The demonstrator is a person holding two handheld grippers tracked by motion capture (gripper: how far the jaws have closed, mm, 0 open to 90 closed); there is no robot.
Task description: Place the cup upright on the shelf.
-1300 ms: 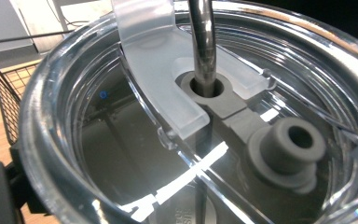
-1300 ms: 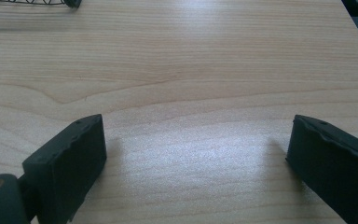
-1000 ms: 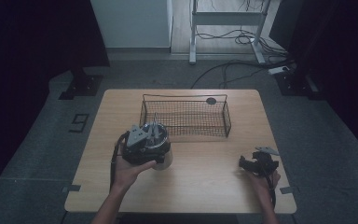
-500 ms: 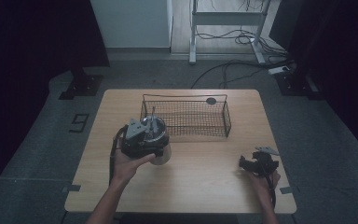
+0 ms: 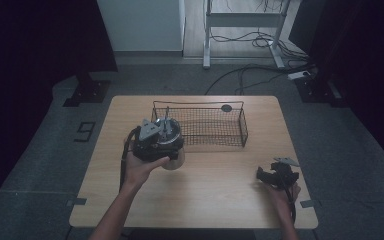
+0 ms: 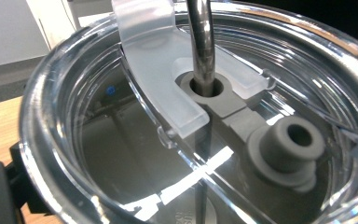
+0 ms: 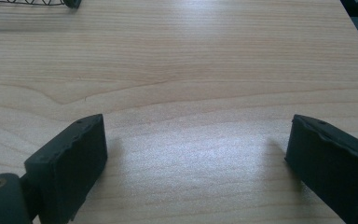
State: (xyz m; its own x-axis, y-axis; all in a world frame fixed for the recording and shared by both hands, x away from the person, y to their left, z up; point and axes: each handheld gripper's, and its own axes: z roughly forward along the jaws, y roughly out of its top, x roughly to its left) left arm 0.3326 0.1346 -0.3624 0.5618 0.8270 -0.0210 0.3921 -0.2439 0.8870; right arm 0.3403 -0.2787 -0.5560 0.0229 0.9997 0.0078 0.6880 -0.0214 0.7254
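high view shows the left tongs [image 5: 166,134] held above the near left corner of the black wire mesh basket [image 5: 215,139] on the pale wooden desk [image 5: 210,190], carrying a clear plastic tumbler with a see-through lid and a metal straw [image 5: 172,159]. left gripper view looks straight down onto the lid, with the straw passing through a grey rubber seal [image 6: 205,88] and a frosted sliding tab [image 6: 154,56] beside it; the jaws themselves are hidden behind the cup, so i cannot tell how tightly they are clenched, though the cup seems to be grasped. the right tongs [image 5: 272,176] rest low over the near right part of the desk, released, jaws wide apart with bare wood between them in right gripper view. the step in hand looks like carrying the tumbler toward the basket. next, it likely needs lifting over the near wire rim and lowering upright inside, keeping the straw clear of the mesh.
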